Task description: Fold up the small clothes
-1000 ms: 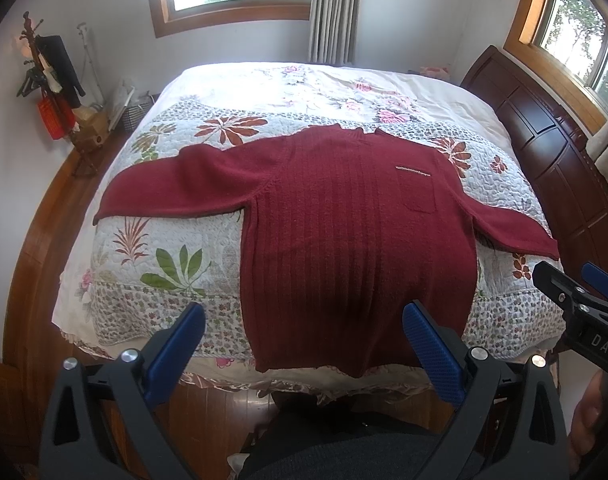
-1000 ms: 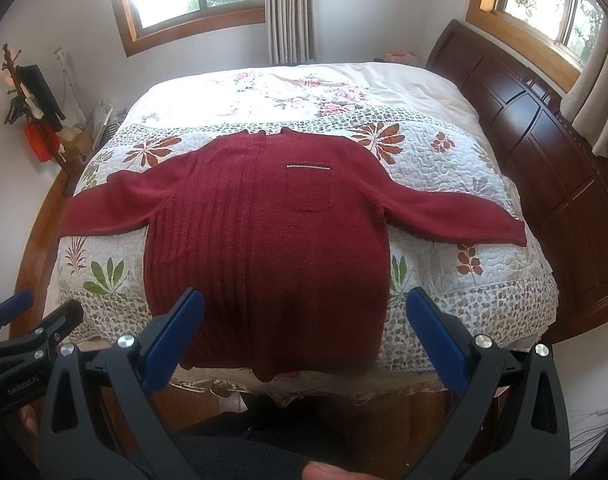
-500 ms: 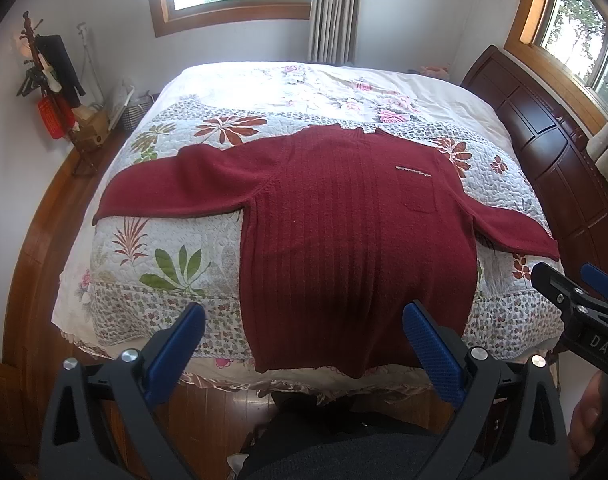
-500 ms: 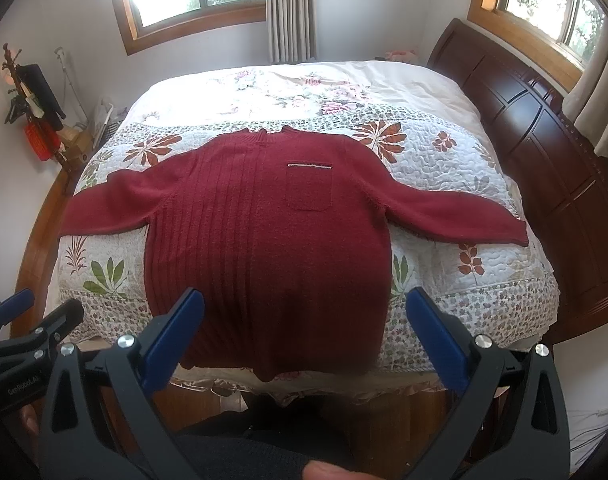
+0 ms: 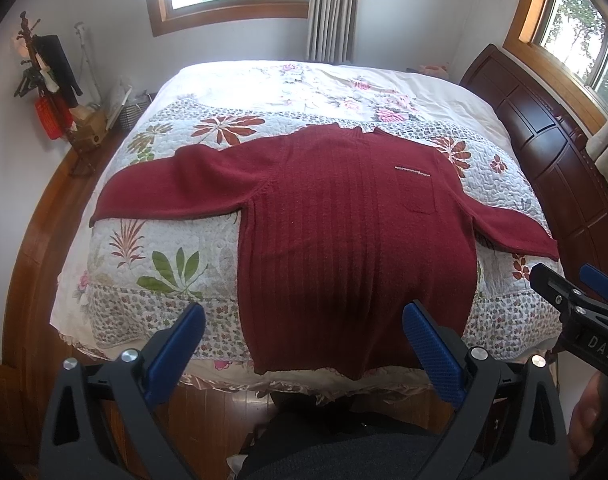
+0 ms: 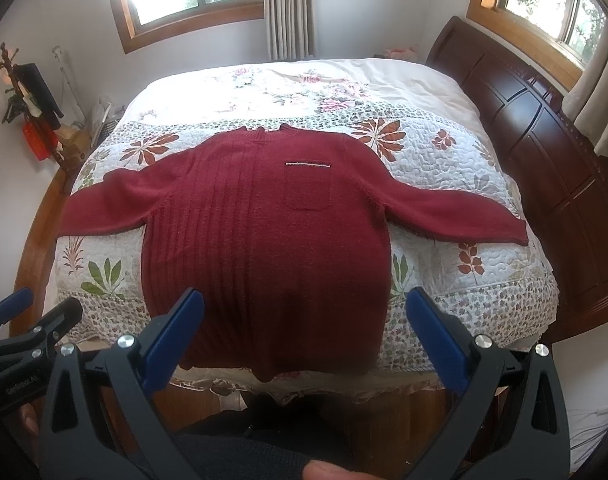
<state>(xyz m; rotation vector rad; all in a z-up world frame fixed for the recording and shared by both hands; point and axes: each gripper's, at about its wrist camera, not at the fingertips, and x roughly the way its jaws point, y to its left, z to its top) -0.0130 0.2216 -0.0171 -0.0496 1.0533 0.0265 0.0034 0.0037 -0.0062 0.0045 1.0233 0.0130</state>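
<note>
The red sweater lies flat on the bed ahead of both wide, empty claws, left claw and right claw, so folding seems not begun; next, probably, a sleeve must be gripped

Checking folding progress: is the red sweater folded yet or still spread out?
Spread out. The sweater lies flat on the bed, both sleeves stretched sideways, chest pocket facing up, hem at the near edge. No fold shows.
</note>
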